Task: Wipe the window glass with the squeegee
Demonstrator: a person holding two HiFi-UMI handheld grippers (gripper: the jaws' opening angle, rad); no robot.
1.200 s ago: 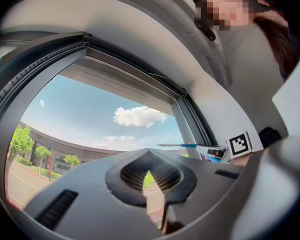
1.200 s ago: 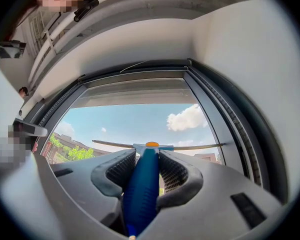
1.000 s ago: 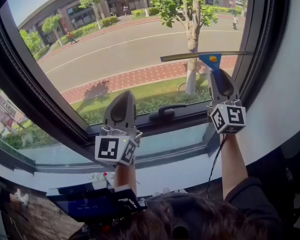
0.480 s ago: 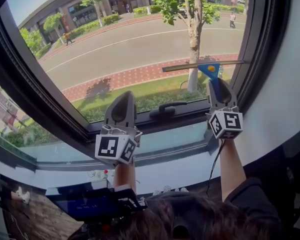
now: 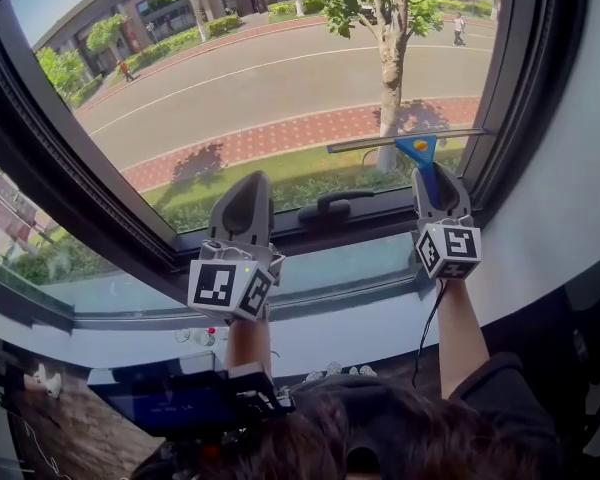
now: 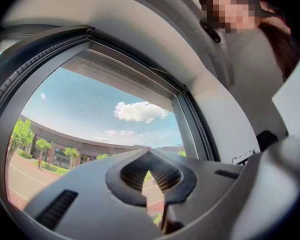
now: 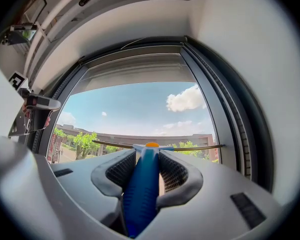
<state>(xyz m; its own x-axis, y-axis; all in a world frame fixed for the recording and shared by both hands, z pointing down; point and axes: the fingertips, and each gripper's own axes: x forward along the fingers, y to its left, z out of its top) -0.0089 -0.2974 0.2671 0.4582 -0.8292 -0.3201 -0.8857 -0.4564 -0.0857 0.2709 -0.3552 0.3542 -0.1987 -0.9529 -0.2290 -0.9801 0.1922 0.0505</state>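
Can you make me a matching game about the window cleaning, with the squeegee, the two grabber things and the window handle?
Things:
1. blue-handled squeegee with a long thin blade
2. left grey gripper
3. right grey gripper
4. black window handle

States or places:
A. low down, between the two grippers
B. jaws together, nothing between them
C. blade across the window glass, at the right
D. jaws clamped on a blue handle

Pairs: 1-C, 2-B, 3-D, 4-A
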